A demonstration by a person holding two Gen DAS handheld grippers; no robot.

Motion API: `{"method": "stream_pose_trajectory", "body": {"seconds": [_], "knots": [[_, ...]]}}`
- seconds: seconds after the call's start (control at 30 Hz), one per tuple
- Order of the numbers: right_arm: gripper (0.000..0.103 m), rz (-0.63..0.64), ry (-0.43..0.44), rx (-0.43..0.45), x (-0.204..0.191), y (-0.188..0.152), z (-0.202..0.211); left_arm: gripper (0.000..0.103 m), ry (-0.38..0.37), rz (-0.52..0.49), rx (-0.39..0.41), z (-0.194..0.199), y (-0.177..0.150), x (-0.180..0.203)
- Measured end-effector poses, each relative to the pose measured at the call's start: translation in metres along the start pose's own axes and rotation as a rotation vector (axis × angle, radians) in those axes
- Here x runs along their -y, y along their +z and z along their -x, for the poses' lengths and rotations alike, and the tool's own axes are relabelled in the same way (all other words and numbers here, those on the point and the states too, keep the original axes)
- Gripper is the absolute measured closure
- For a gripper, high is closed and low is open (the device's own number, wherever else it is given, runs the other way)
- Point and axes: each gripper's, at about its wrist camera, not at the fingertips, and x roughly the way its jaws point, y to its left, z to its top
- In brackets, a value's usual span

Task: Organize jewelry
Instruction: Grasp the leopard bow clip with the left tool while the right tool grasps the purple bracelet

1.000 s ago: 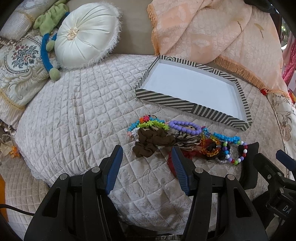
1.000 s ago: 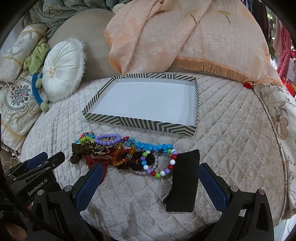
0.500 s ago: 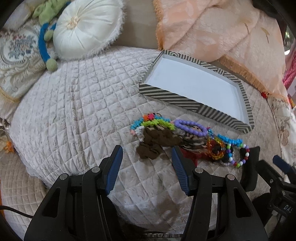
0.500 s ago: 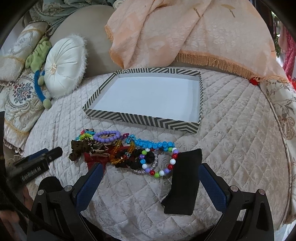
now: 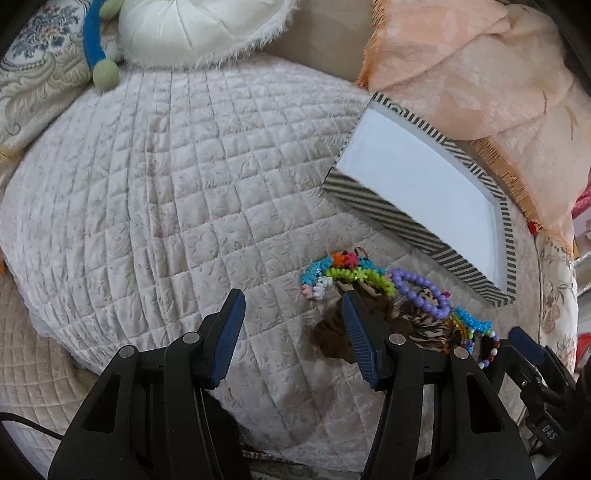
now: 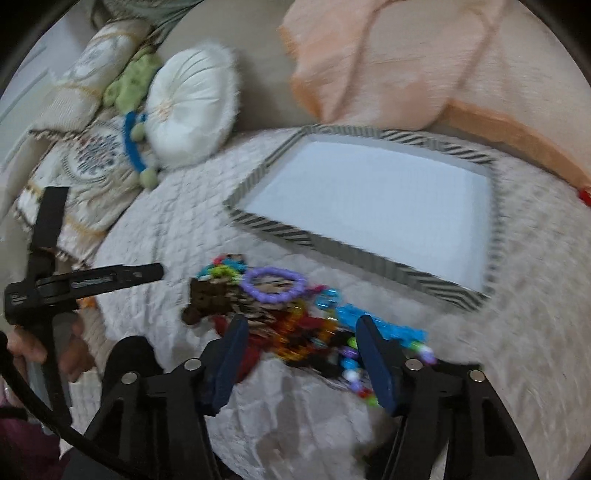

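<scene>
A pile of jewelry lies on the quilted bed in front of a striped tray (image 5: 369, 199) (image 6: 280, 236) with a bare white floor. It includes a purple bead bracelet (image 5: 421, 291) (image 6: 275, 284), neon bracelets (image 5: 343, 273), a brown scrunchie (image 5: 332, 332) (image 6: 207, 299) and blue beads (image 6: 388, 328). My left gripper (image 5: 293, 317) hangs open over bare quilt, its right finger at the scrunchie's edge. My right gripper (image 6: 303, 343) straddles the near side of the pile, jaws closing. Amber and red pieces lie between its pads; no pressing shows in the blurred view.
A round white cushion (image 5: 192, 29) (image 6: 188, 110), a green and blue plush toy (image 6: 136, 122) and embroidered pillows (image 5: 37, 66) crowd the far left. A peach fringed throw (image 5: 480, 74) lies behind the tray. The bed's edge drops off at the near left.
Both grippers have come down closer to the pile. The left one swung left, so the pile now sits by its right finger. The right jaws have narrowed around the pile's near side.
</scene>
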Motion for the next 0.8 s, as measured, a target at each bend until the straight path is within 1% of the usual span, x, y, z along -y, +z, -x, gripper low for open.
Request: {"method": "stream_pose_trajectory", "body": {"seconds": [0.03,0.13,0.2,0.27,0.37,0.5,0.6,0.7,0.73,0.77,0.8], "knots": [[0.046,0.012,0.010,-0.006,-0.002,0.002,-0.005,0.049,-0.016,0.006,-0.018,-0.004,0.000,-0.002],[0.047,0.065,0.026,-0.035,-0.011,0.012,-0.021,0.049,-0.030,0.000,-0.031,-0.008,-0.002,-0.001],[0.048,0.090,0.039,-0.055,-0.015,0.018,-0.030,0.049,-0.046,-0.029,-0.038,-0.008,-0.005,0.003],[0.048,0.100,0.033,-0.066,-0.014,0.024,-0.035,0.049,-0.062,-0.063,-0.050,-0.010,-0.006,0.007],[0.048,0.091,0.025,-0.077,-0.006,0.030,-0.037,0.049,-0.067,-0.095,-0.068,-0.017,-0.007,0.012],[0.048,0.068,0.036,-0.103,0.004,0.034,-0.043,0.049,-0.081,-0.148,-0.093,-0.031,-0.008,0.024],[0.048,0.062,0.053,-0.119,0.006,0.037,-0.047,0.049,-0.086,-0.181,-0.101,-0.039,-0.010,0.033],[0.048,0.073,0.073,-0.135,0.002,0.040,-0.053,0.050,-0.091,-0.189,-0.108,-0.048,-0.009,0.037],[0.048,0.087,0.076,-0.143,-0.001,0.042,-0.055,0.058,-0.095,-0.189,-0.104,-0.049,-0.009,0.037],[0.048,0.105,0.077,-0.152,-0.005,0.043,-0.058,0.077,-0.100,-0.194,-0.099,-0.050,-0.010,0.038],[0.048,0.123,0.078,-0.161,-0.009,0.043,-0.060,0.083,-0.102,-0.199,-0.104,-0.051,-0.010,0.039]]}}
